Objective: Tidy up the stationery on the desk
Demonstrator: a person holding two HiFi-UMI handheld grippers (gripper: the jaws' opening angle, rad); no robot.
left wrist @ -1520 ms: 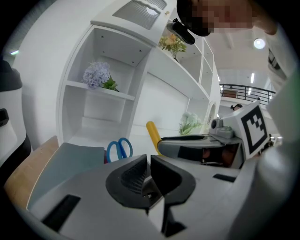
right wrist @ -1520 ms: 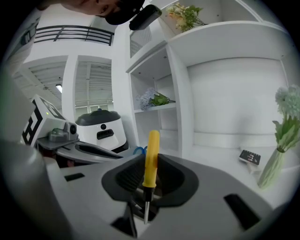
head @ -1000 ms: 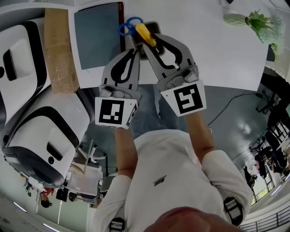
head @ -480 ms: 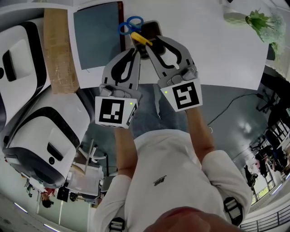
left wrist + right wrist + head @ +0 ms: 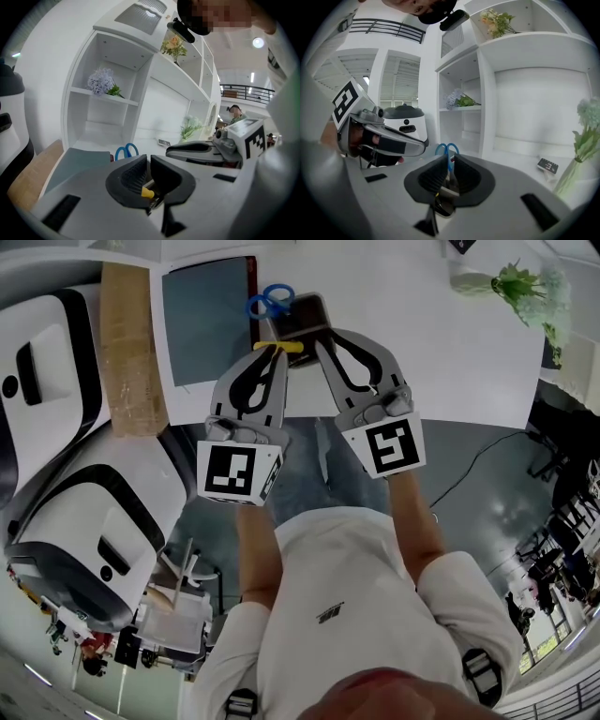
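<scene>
A yellow-handled tool [image 5: 281, 346] lies crosswise at the tips of my left gripper [image 5: 275, 352]. In the left gripper view its yellow end [image 5: 147, 192] sits in the narrow gap of that gripper [image 5: 149, 173], which looks shut on it. My right gripper [image 5: 322, 336] is just to the right, at the near edge of a dark case [image 5: 307, 313]. Its jaws have just been closing. In the right gripper view a grey and dark piece [image 5: 446, 191], seemingly the tool's other end, is wedged in that gripper [image 5: 450, 171]. Blue-handled scissors [image 5: 270, 300] lie beyond.
A grey-blue notebook [image 5: 204, 317] lies left of the case, and a wooden board [image 5: 127, 343] further left. A vase with a green plant [image 5: 511, 279] stands far right on the white desk [image 5: 422, 343]. A white machine [image 5: 56, 399] is at the left. White shelves rise behind the desk.
The yellow-handled tool, held slanted over the dark case by the right gripper, has come down and now lies crosswise at the left gripper's tips. The right gripper's jaws have narrowed. The left gripper stayed put.
</scene>
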